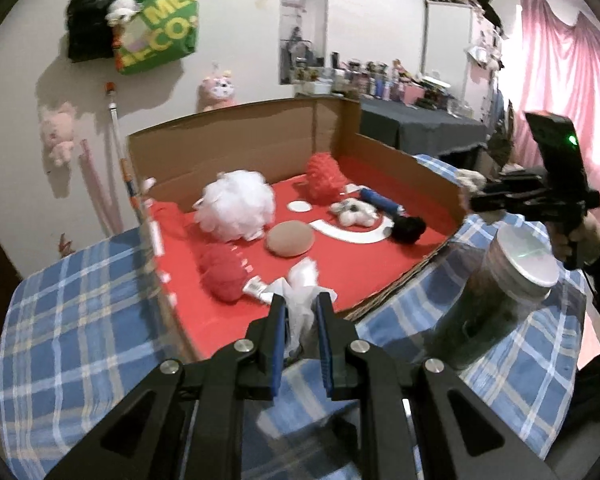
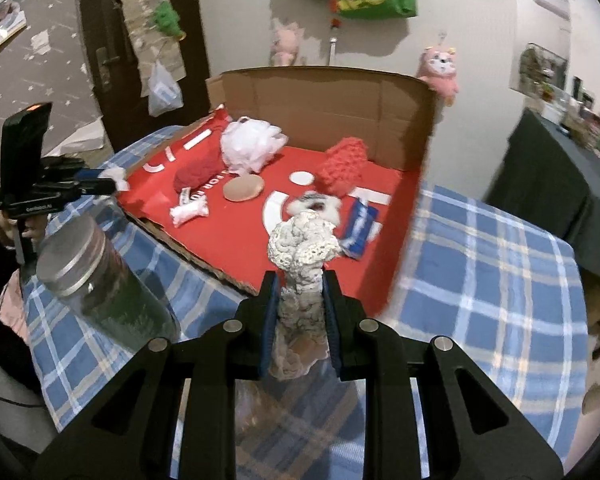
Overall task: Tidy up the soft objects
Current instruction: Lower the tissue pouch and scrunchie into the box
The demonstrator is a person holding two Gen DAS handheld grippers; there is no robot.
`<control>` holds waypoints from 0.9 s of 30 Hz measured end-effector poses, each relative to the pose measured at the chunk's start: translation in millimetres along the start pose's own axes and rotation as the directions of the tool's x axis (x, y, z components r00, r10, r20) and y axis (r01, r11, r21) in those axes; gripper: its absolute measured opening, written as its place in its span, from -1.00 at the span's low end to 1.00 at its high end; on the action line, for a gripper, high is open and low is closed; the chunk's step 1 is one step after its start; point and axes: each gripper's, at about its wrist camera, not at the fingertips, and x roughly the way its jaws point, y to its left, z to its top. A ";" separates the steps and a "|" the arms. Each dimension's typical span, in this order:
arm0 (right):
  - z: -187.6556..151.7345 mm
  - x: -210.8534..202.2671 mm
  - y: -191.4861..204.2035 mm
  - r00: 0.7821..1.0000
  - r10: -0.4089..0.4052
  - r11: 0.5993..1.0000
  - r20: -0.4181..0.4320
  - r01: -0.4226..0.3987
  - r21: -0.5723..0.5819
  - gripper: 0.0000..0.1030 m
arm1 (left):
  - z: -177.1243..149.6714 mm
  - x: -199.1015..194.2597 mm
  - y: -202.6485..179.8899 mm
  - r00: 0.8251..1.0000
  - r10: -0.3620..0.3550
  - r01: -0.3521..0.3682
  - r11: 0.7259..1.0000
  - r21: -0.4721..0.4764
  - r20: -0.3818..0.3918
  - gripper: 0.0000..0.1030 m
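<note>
My left gripper [image 1: 301, 300] is shut on a white crinkly soft bundle [image 1: 305, 278], held just above the near edge of the cardboard box [image 1: 228, 148]. My right gripper [image 2: 300, 280] is shut on a whitish knobbly cloth [image 2: 302, 240], also at the box's near edge. On the box's red lining lie a white mesh pouf [image 1: 236, 210], two red poufs [image 1: 324, 176] [image 1: 222, 274], a beige round sponge [image 1: 290, 240], a small grey-white plush [image 1: 354, 212] and a blue roll [image 1: 380, 200] with a black pompom [image 1: 408, 229]. Each gripper shows in the other's view, right gripper [image 1: 471, 199] and left gripper [image 2: 110, 186].
A tall jar with a silver lid [image 1: 496, 300] [image 2: 100, 280] stands on the blue checked cloth [image 1: 80, 320] between my two grippers. Box walls rise at the back and side. A dark table [image 1: 420, 128] with bottles and a pink curtain [image 1: 560, 92] lie beyond.
</note>
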 end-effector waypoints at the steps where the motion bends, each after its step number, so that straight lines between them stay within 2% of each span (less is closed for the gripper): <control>1: 5.4 4.4 1.2 1.000 0.014 1.000 -0.008 -0.014 -0.008 -0.59 | 6.7 4.9 -3.5 1.000 -0.019 0.019 1.000 0.009 -0.009 -0.70; 7: 34.7 31.7 8.5 0.992 0.108 0.994 -0.069 -0.110 -0.024 -0.58 | 38.6 35.1 -18.1 0.993 -0.077 0.079 0.997 0.025 -0.087 -0.70; 13: 60.4 70.1 13.7 0.973 0.148 0.988 -0.176 -0.153 -0.017 -0.58 | 60.0 72.7 -30.9 0.974 -0.123 0.131 0.991 0.026 -0.192 -0.70; 15: 66.4 81.9 15.3 0.965 0.155 0.987 -0.213 -0.161 -0.010 -0.57 | 64.2 87.9 -34.8 0.964 -0.123 0.133 0.991 0.027 -0.236 -0.70; 20: 76.8 118.5 16.1 0.925 0.182 0.983 -0.334 -0.178 0.042 -0.55 | 69.1 115.3 -36.3 0.944 -0.120 0.128 0.992 0.007 -0.308 -0.69; 27: 78.7 143.9 19.9 0.891 0.185 0.982 -0.415 -0.181 0.049 -0.55 | 64.8 136.4 -33.1 0.916 -0.115 0.122 0.992 -0.006 -0.384 -0.69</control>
